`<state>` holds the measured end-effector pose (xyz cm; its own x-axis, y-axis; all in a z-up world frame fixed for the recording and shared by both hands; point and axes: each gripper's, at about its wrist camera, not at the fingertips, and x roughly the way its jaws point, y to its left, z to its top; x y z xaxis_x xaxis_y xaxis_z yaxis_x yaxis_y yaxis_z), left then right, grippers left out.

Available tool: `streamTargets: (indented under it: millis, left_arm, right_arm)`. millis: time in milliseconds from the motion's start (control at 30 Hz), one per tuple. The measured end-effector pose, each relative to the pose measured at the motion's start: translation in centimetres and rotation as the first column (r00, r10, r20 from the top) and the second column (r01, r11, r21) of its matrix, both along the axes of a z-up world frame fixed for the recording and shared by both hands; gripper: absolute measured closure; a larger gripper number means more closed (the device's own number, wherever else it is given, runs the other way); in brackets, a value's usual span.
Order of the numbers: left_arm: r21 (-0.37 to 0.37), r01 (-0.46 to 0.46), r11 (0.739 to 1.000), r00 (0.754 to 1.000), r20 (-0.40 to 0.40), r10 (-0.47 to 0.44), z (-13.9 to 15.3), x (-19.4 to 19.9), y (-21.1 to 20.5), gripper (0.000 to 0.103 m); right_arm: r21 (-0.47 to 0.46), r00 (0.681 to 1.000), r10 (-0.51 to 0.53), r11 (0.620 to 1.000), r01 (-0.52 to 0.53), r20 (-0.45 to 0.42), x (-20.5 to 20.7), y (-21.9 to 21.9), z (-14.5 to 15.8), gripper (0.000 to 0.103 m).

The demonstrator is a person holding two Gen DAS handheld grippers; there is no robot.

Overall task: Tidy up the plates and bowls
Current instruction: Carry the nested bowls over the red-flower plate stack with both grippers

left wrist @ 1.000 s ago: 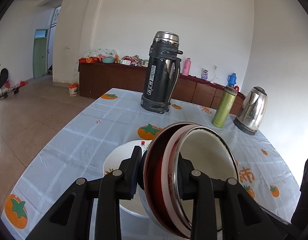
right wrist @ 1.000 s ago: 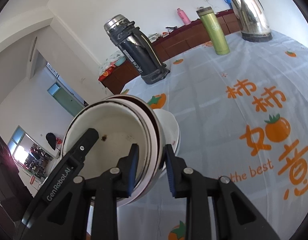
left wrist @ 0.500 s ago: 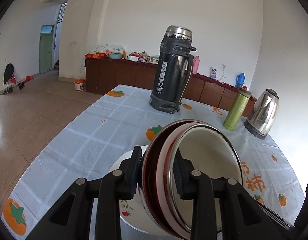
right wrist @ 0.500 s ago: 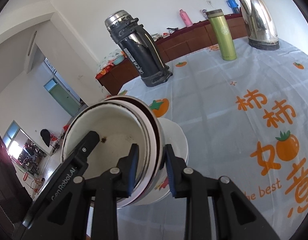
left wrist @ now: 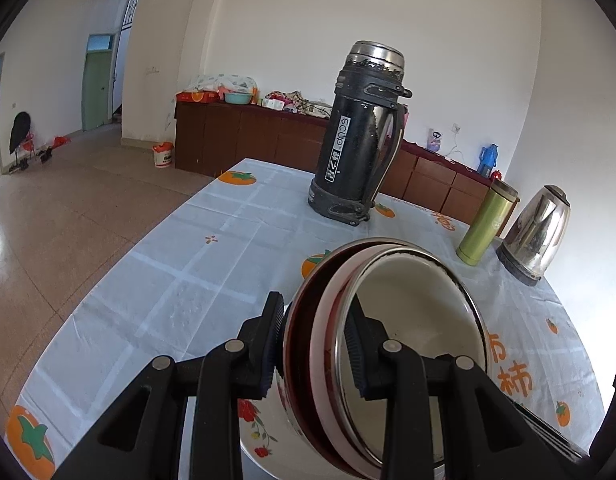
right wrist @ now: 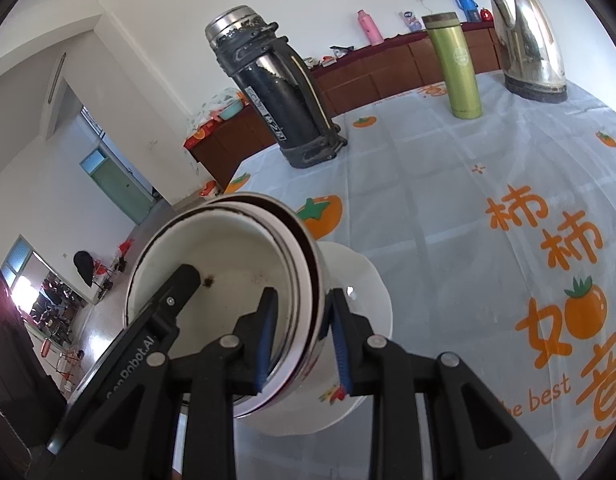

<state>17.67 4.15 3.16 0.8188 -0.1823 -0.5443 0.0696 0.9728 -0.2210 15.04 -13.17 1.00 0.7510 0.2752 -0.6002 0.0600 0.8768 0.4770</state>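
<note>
A stack of nested metal bowls, white inside with dark red and steel rims, is held between both grippers. My left gripper is shut on one side of its rim. My right gripper is shut on the opposite side of the same stack. The left gripper's arm shows inside the bowl in the right wrist view. Below the stack a white plate with a red flower print lies on the table; it also shows in the left wrist view. I cannot tell whether the stack touches it.
A tall black thermos stands at the far middle of the table. A green flask and a steel kettle stand at the far right. The tablecloth is pale blue with orange fruit prints. The table's left edge drops to a tiled floor.
Both grippers have moved forward and down with the bowl stack, which now covers more of the white plate. The grip on the rim has not changed.
</note>
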Motion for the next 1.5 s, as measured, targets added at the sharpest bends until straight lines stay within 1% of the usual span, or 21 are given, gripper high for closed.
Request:
streamTargets:
  millis: [133, 200, 467, 667, 833, 1500]
  left_arm:
    - [-0.033, 0.0, 0.999, 0.999, -0.035, -0.001, -0.5, 0.9, 0.4, 0.07]
    - [-0.038, -0.001, 0.999, 0.999, -0.046, -0.001, -0.8, 1.1, 0.6, 0.07]
    - [-0.024, -0.008, 1.0, 0.996, -0.087, 0.006, -2.3, 2.1, 0.3, 0.07]
    - [-0.004, -0.019, 1.0, 0.993, -0.113, 0.019, -3.3, 2.5, 0.1, 0.07]
    - [-0.007, -0.022, 1.0, 0.99, -0.137, 0.021, -4.0, 2.9, 0.2, 0.07]
    - [-0.024, -0.029, 0.999, 0.989, -0.144, 0.025, -4.3, 3.1, 0.5, 0.07]
  right_arm:
    - [-0.047, 1.0, 0.0, 0.999, 0.0, -0.008, 0.7, 0.5, 0.5, 0.077]
    - [-0.064, 1.0, 0.004, 0.998, -0.005, -0.017, 1.0, 0.7, 0.4, 0.077]
    - [-0.055, 0.998, 0.013, 0.998, -0.017, -0.065, 2.2, 0.4, -1.2, 0.077]
    - [-0.029, 0.995, 0.024, 0.999, -0.028, -0.101, 3.0, 0.2, -2.5, 0.077]
    - [-0.039, 0.992, 0.028, 0.999, -0.033, -0.122, 3.3, 0.4, -3.1, 0.077]
    - [-0.09, 0.993, 0.047, 0.994, -0.057, -0.11, 3.3, 1.0, -3.1, 0.076]
